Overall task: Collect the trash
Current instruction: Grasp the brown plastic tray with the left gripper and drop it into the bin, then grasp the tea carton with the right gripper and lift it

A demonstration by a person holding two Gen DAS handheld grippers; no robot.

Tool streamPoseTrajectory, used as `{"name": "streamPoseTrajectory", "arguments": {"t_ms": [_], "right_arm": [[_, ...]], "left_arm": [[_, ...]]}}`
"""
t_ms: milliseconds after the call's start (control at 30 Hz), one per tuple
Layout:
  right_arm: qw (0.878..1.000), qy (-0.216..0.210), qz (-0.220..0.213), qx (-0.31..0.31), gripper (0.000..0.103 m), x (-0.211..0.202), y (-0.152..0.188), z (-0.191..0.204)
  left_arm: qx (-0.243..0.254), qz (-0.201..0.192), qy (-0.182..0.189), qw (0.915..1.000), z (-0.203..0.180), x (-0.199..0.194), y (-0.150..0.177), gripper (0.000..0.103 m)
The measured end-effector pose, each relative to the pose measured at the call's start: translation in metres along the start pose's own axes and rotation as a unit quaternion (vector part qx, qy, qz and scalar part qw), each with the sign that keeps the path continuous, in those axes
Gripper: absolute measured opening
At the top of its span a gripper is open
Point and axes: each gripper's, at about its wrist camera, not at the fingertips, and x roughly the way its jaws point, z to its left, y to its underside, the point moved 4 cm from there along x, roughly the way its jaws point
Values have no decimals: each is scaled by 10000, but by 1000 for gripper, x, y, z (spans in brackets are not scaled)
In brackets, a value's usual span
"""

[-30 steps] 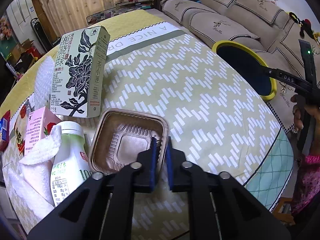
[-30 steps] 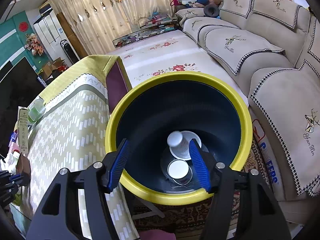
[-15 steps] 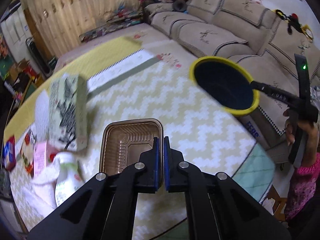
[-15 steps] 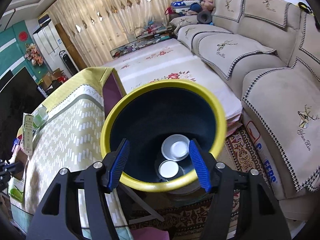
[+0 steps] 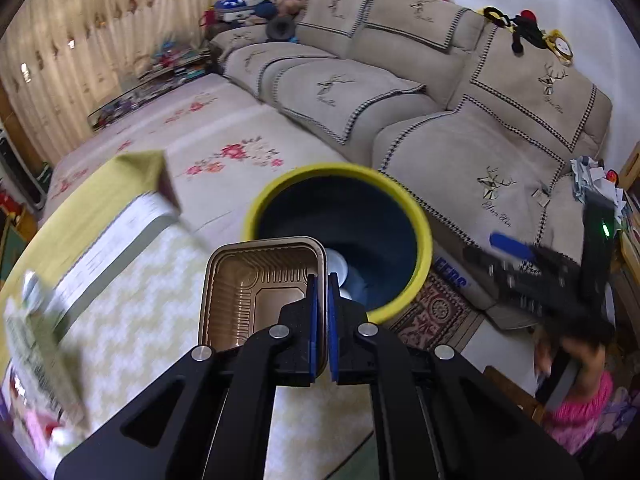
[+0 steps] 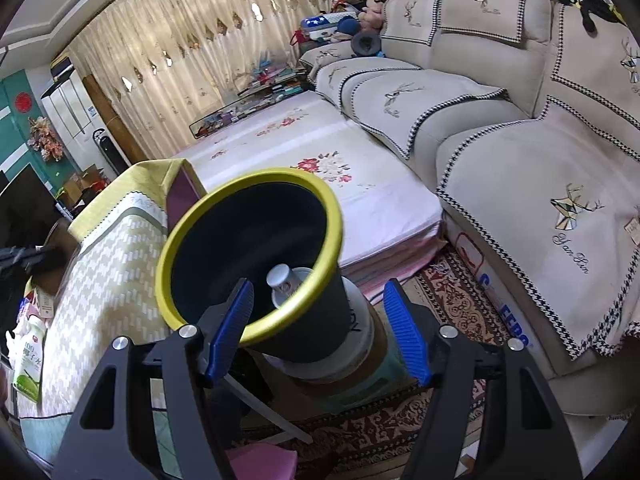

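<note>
Brown ribbed square tray (image 5: 256, 284) — rim pinched between left fingers (image 5: 311, 312); right fingers (image 6: 232, 320) spread, empty.

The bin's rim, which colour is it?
Yellow, around a dark inside; the bin rim shows best in the right wrist view.

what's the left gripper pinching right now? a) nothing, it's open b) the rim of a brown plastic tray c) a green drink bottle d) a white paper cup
b: in the left wrist view the left gripper has its blue pads closed on the right rim of the brown plastic tray, carried toward the yellow-rimmed bin.
</note>
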Motion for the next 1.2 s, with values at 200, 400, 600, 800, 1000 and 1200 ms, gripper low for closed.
{"name": "streamPoseTrajectory", "arguments": {"t_ms": [200, 400, 600, 800, 1000, 1200], "right_arm": [[9999, 145, -42, 4, 65, -5, 2, -11], [9998, 206, -29, 0, 67, -6, 3, -16], [9997, 212, -16, -84, 67, -11, 4, -10], [9996, 160, -38, -223, 69, -18, 6, 6], [9989, -7, -1, -479, 70, -22, 12, 37], [9966, -222, 26, -793, 71, -29, 22, 78]], "left_arm": [[54, 239, 137, 9996, -23, 60, -36, 5], [-39, 482, 152, 9987, -32, 105, -46, 5], [-283, 494, -17, 9984, -23, 120, -49, 54], [-476, -211, -104, 9986, -8, 41, -40, 70], [-1039, -1350, -481, 9842, 32, -85, 3, 98], [-1757, -1942, -1126, 9585, 90, -177, 80, 98]]}}
